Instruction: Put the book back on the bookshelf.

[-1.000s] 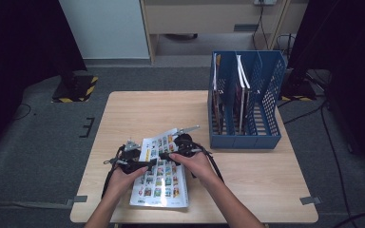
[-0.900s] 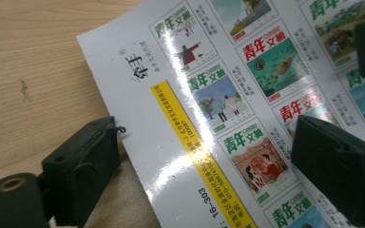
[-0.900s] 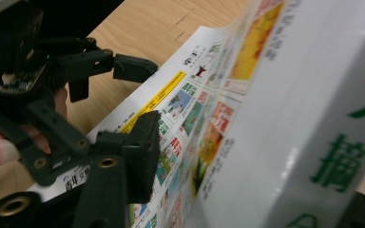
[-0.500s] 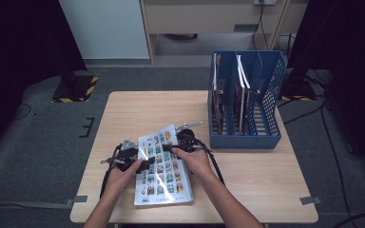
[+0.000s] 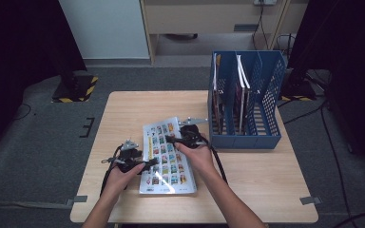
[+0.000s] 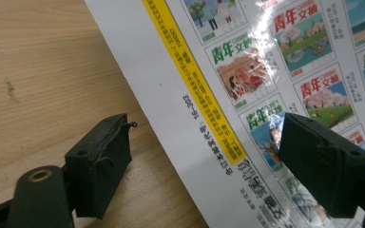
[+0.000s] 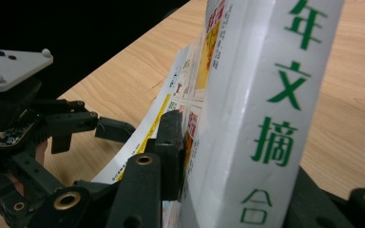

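Right claw (image 5: 175, 139): clamped on the book's (image 5: 167, 156) thick spine edge, one jaw on the cover, the other behind; jaws have just been closing onto it.
Left claw (image 5: 148, 164): jaws spread wide, loose, straddling the book's left edge; one jaw over the bench (image 5: 133, 107), the other over the cover pictures, no squeeze showing.
Book: one, glossy cover of small pictures, lying on the bench between both hands, near the front edge.
Rack (image 5: 261, 95): one, blue, standing at the bench's right rear, well apart from the book.
Books in rack (image 5: 240, 90): upright; exact count I cannot tell.
Claws: two.
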`<state>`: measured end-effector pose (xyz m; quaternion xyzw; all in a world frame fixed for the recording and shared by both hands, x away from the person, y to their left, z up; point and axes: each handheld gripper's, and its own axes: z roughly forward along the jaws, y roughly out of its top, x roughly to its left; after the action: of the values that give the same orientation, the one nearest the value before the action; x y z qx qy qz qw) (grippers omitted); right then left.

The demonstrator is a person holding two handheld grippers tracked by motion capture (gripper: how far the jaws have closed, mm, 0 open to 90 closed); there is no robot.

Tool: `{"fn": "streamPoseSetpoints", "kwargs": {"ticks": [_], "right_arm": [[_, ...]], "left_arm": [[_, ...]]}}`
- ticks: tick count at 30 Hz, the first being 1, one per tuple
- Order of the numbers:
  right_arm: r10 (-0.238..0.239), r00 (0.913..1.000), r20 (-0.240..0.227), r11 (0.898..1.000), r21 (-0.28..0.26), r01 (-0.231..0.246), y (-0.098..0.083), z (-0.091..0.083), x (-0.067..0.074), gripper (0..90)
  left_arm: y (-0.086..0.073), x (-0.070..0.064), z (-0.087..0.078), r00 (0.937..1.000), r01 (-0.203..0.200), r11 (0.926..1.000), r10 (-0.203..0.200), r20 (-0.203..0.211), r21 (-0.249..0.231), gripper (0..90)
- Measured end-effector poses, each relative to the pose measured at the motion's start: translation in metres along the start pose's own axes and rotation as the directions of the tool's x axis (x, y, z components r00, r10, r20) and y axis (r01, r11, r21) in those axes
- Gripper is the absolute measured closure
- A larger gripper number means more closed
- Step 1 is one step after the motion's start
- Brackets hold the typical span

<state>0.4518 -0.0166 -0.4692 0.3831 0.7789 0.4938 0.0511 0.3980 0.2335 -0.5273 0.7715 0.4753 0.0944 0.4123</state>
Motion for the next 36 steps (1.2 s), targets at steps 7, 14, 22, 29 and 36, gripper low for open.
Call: {"fn": "streamPoseSetpoints", "kwargs": {"ticks": [7,14,22,29,36], "right_arm": [[-0.009,1.0000,-0.002,1.000,-0.011,0.009,0.001,0.000,-0.001,70.4],[-0.037,0.9993,-0.005,0.999,-0.038,0.037,0.006,-0.002,0.002,71.0],[-0.066,0.9975,-0.024,0.996,-0.064,0.064,0.011,-0.005,0.008,71.6],[-0.061,0.9962,-0.063,0.998,-0.033,0.059,0.012,-0.004,0.006,69.4],[-0.113,0.9928,-0.040,0.992,0.056,0.115,0.018,0.001,0.009,63.7]], "left_arm": [[-0.002,0.001,0.002,0.9983,0.022,0.9995,-0.023,0.054,0.021,18.0],[-0.002,0.001,0.002,0.9949,0.027,0.9993,-0.029,0.096,0.024,20.8],[0.000,0.017,0.000,0.9825,0.117,0.9928,-0.119,0.143,0.025,41.1],[0.001,0.018,-0.001,0.9834,0.123,0.9924,-0.123,0.133,0.013,54.7],[0.001,0.017,0.000,0.9867,0.106,0.9942,-0.108,0.122,0.017,56.0]]}}
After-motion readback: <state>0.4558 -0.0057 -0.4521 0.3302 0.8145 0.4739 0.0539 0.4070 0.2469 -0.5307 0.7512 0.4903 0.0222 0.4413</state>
